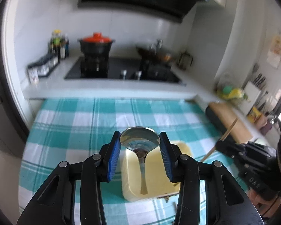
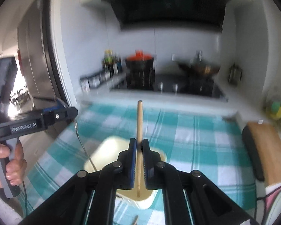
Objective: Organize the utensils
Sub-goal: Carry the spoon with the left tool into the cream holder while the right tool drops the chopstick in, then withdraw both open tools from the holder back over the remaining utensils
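At the lower centre of the left wrist view, a metal spoon is gripped by its bowl between the blue pads of the left tongs, which are closed on it. Its handle hangs away from the tongs, down toward a cream tray on the bench with the checked cloth. The handle tip is seen over the tray's inside, though whether it touches the floor of the tray cannot be told.

In the right wrist view, a wooden chopstick is pinched at mid-length by the right tongs, which are shut tight on it. Its long axis runs straight up and down the frame, the lower end reaching over the same cream tray at lower centre. The left tongs are seen at middle left, with a hand on the grip below and the spoon trailing toward the tray's left edge. At the right edge of the left wrist view the right tongs can be made out, the chopstick slanting through them.

Both utensils are judged to be carried over the tray, each long axis pointing down into it. The spoon appears better placed over the tray. For the coming move, each piece would need laying down lengthwise inside the tray walls before release.
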`<act>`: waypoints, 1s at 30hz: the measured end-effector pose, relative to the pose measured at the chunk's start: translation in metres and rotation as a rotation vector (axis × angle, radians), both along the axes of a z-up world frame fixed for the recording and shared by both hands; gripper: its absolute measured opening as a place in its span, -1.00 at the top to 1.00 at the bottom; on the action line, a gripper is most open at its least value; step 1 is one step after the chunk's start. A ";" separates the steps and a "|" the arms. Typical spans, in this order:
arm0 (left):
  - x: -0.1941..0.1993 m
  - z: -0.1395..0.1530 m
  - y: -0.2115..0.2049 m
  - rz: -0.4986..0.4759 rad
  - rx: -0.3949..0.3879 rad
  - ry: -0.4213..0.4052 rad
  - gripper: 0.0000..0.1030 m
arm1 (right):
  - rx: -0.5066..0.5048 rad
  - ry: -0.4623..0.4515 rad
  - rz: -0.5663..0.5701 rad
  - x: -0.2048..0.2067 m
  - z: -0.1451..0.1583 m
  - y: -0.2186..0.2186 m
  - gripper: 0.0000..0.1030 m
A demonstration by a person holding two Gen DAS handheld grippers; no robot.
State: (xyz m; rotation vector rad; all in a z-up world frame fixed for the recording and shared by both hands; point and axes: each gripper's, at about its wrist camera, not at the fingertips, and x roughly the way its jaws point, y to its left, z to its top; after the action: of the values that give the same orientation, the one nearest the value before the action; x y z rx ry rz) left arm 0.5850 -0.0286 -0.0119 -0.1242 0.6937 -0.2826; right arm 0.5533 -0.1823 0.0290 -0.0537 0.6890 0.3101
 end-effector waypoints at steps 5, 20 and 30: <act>0.018 -0.030 -0.018 -0.025 0.043 0.082 0.19 | -0.026 0.099 -0.015 0.025 -0.033 0.002 0.87; -0.086 -0.003 0.020 -0.080 0.094 0.050 -0.73 | -0.012 -0.036 -0.016 -0.076 0.006 -0.040 0.18; -0.255 -0.117 0.053 -0.062 0.138 0.190 -0.79 | -0.087 0.004 -0.152 -0.231 -0.072 -0.091 0.18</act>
State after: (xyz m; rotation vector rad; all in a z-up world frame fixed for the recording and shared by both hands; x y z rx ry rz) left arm 0.3301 0.0248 -0.1290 0.0025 0.9040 -0.2832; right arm 0.3221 -0.2728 -0.0433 -0.0829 0.7062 0.1346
